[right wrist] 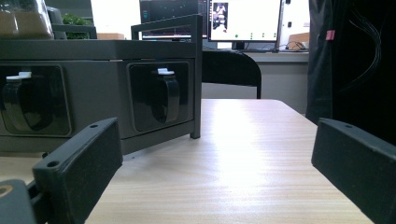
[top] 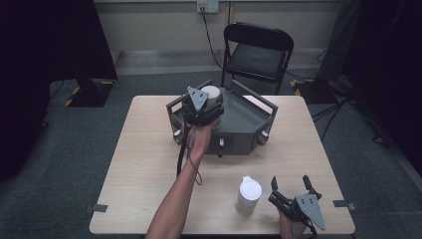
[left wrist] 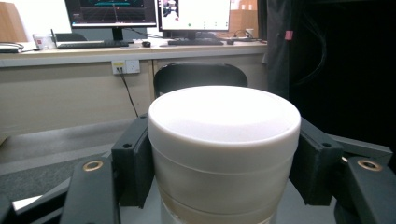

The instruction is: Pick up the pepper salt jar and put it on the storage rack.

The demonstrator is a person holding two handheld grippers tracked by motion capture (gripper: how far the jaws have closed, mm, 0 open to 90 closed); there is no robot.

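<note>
A jar with a white lid (top: 211, 93) hangs over the left part of the grey metal rack (top: 244, 122), and my left gripper (top: 209, 102) is shut on it. In the left gripper view the black pads (left wrist: 135, 163) press both sides of the jar (left wrist: 224, 121) just under the lid. A second white-lidded jar (top: 249, 194) stands on the table near its front edge. To the right of that jar, my right gripper (top: 289, 181) rests low with its jaws wide apart and nothing between them. The right gripper view has its jaws (right wrist: 217, 163) facing the rack's front (right wrist: 98, 93).
The rack's front carries black handles (right wrist: 166, 98) in recessed panels. A black folding chair (top: 256, 55) stands behind the light wooden table (top: 149, 164). A desk with monitors (left wrist: 112, 11) lines the far wall. A cable trails from the left gripper along the forearm.
</note>
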